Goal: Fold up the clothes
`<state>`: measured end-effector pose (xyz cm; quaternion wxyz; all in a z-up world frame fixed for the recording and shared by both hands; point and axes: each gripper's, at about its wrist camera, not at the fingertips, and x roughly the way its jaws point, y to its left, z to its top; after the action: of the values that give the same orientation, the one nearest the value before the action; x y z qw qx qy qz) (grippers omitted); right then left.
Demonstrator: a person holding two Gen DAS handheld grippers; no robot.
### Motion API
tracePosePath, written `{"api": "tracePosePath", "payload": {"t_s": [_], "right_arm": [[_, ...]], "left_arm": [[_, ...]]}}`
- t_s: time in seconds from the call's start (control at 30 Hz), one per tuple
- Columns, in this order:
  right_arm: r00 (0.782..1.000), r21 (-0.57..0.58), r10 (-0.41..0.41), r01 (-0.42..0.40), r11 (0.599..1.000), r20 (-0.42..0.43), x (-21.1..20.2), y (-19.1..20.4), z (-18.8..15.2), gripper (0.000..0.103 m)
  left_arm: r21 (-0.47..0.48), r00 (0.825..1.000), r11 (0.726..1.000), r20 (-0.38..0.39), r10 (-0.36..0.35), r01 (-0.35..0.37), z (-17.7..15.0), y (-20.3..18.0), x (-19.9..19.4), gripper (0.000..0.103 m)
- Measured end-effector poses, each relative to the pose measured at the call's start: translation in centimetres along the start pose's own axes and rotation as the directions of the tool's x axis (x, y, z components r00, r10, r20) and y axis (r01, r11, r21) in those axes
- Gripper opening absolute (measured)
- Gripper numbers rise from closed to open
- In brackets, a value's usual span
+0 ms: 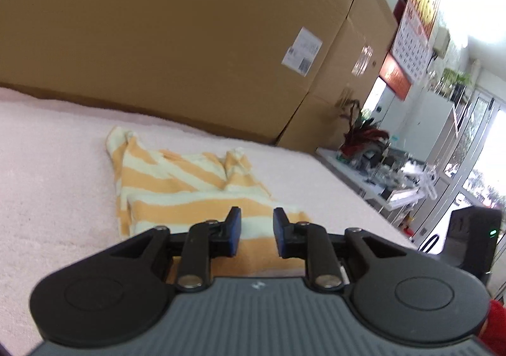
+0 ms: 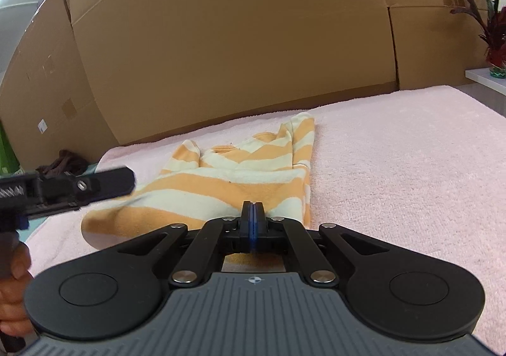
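The orange-and-cream striped shirt (image 2: 240, 175) lies partly folded on the pink towel-covered table (image 2: 395, 166); the right gripper (image 2: 252, 213) is fully closed, apparently empty, the left gripper (image 1: 256, 231) slightly parted and empty, so each should pinch a near hem corner and lift evenly.

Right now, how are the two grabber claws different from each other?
The left gripper has its blue-padded fingers apart, with a gap showing the striped shirt between them; the right gripper has its fingers pressed flat together. The left gripper's view is tilted, while the right gripper's view sits level. Whether the right gripper pinches any cloth, I cannot tell. Both are black with blue pads and hang over the same orange-and-cream shirt on the pink towel.
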<state>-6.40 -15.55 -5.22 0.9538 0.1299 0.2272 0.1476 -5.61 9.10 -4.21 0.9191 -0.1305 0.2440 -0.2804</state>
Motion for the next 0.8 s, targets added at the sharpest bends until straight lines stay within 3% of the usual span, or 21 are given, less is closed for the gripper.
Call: {"api": "tracePosePath", "payload": {"t_s": [0.03, 0.07, 0.1, 0.17, 0.33, 0.53, 0.7, 0.73, 0.8], "right_arm": [[1.0, -0.006, -0.001, 0.001, 1.0, 0.006, -0.1, 0.0, -0.1, 0.0], [1.0, -0.005, -0.001, 0.001, 1.0, 0.01, -0.2, 0.0, -0.2, 0.0], [1.0, 0.003, 0.0, 0.0, 1.0, 0.011, -0.2, -0.1, -0.3, 0.0], [1.0, 0.02, 0.004, -0.004, 1.0, 0.012, -0.3, -0.4, -0.3, 0.0], [1.0, 0.038, -0.005, 0.005, 0.999, -0.003, -0.5, -0.4, 0.3, 0.0], [0.997, -0.06, 0.037, -0.032, 0.998, 0.071, -1.2, 1.2, 3.1, 0.005], [0.997, 0.018, -0.039, 0.04, 0.999, -0.06, 2.5, -0.3, 3.5, 0.007], [0.994, 0.053, -0.058, 0.063, 0.997, -0.097, 3.2, -1.2, 3.0, 0.002], [0.996, 0.08, -0.042, 0.048, 0.996, -0.084, 2.9, -2.3, 2.1, 0.0]], "left_arm": [[0.001, 1.0, 1.0, -0.006, 0.021, -0.021, -0.2, 0.3, 0.6, 0.026], [-0.006, 0.999, 0.999, -0.015, 0.044, -0.044, 0.0, 0.7, 1.0, 0.015], [-0.021, 0.998, 0.998, -0.027, 0.064, -0.065, 0.2, 1.2, 1.4, 0.012], [-0.044, 0.997, 0.997, -0.044, 0.058, -0.06, 0.5, 2.3, 2.1, 0.008], [-0.042, 0.996, 0.996, -0.053, 0.077, -0.079, 0.5, 3.0, 3.0, 0.008], [-0.034, 0.996, 0.996, -0.045, 0.078, -0.079, 0.5, 2.9, 2.9, 0.008], [-0.057, 0.997, 0.996, -0.033, 0.064, -0.066, 0.3, 3.2, 2.5, 0.008], [-0.066, 0.998, 0.996, -0.03, 0.06, -0.062, 0.3, 3.4, 2.4, 0.008], [-0.076, 0.998, 0.996, -0.019, 0.054, -0.056, 0.2, 3.4, 2.2, 0.008]]}}
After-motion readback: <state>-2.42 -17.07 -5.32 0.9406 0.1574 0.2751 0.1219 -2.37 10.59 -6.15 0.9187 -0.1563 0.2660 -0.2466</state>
